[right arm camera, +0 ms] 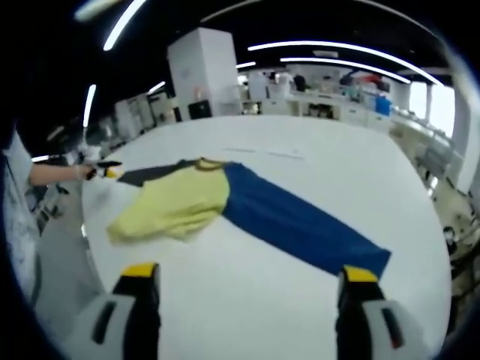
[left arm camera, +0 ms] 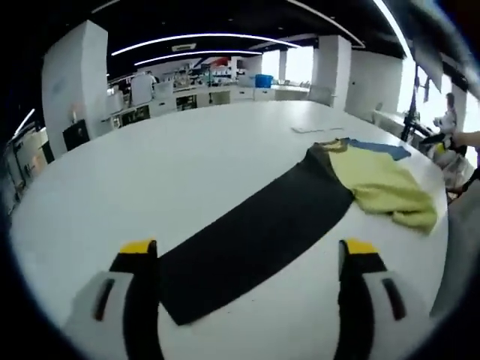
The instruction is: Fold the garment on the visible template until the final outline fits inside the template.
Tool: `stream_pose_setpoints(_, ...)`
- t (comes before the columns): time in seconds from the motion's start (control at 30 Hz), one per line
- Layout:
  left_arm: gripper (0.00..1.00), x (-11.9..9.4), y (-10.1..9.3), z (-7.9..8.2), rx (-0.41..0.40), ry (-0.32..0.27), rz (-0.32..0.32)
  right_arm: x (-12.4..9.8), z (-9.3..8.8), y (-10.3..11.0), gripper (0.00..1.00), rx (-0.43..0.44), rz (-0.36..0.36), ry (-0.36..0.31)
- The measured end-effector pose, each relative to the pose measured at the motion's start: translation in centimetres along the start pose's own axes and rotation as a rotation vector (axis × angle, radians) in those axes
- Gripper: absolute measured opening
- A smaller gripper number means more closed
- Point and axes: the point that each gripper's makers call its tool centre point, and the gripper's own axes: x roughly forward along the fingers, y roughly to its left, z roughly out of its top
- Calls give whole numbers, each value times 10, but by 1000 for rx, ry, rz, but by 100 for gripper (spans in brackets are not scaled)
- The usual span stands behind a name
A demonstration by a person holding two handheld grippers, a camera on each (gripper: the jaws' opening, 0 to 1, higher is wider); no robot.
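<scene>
White laminate makes up the big rounded table [left arm camera: 187, 165] in the left gripper view, and no brand, label or writing can be read anywhere on it or on the cloth. Beyond it lies an open office or lab room with white pillars, benches of equipment along the far wall at 12 o'clock, curved strip lights on a dark ceiling and bright windows at 1 o'clock; a person [left arm camera: 450, 112] stands near the table's edge at 3 o'clock. The left gripper [left arm camera: 247, 259] stands released, its yellow-tipped jaws wide apart and holding nothing, above the near end of the garment [left arm camera: 300, 210]. That garment lies flat on the table, its long axis running from 7 o'clock to 1 o'clock: a long dark sleeve or panel nearest the jaws, a crumpled pale yellow body at 2 o'clock, and a blue strip past it. In the right gripper view the same white table [right arm camera: 247, 300] spreads out, with a white pillar at 11 o'clock and benches at 12 o'clock. There the garment [right arm camera: 225, 199] runs from 9 o'clock to 4 o'clock, the yellow body bunched at the left, the blue panel stretching toward the right jaw, a dark part at the far left. A hand [right arm camera: 94, 171] shows at 9 o'clock beside that dark part. The right gripper [right arm camera: 247, 274] is likewise released, jaws spread and empty, near the blue end.
</scene>
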Motion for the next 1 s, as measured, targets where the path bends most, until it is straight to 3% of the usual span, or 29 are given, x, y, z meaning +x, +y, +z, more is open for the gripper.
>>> stream_pose_setpoints(0.2,96,-10,-38,12,29,-35,-79,-7,2,3,99,-4,2,-14)
stream_pose_setpoints(0.4,95,-19,-54,21,55,-52,-132,-12,0,8,99,-30,6,-7)
stream_pose_setpoints(0.7,94,-36,-100,41,102,-88,-226,-19,-3,17,99,-56,18,-14)
stream_pose_setpoints(1.0,90,-45,-169,58,174,-115,-347,-24,-7,35,99,-84,23,-25)
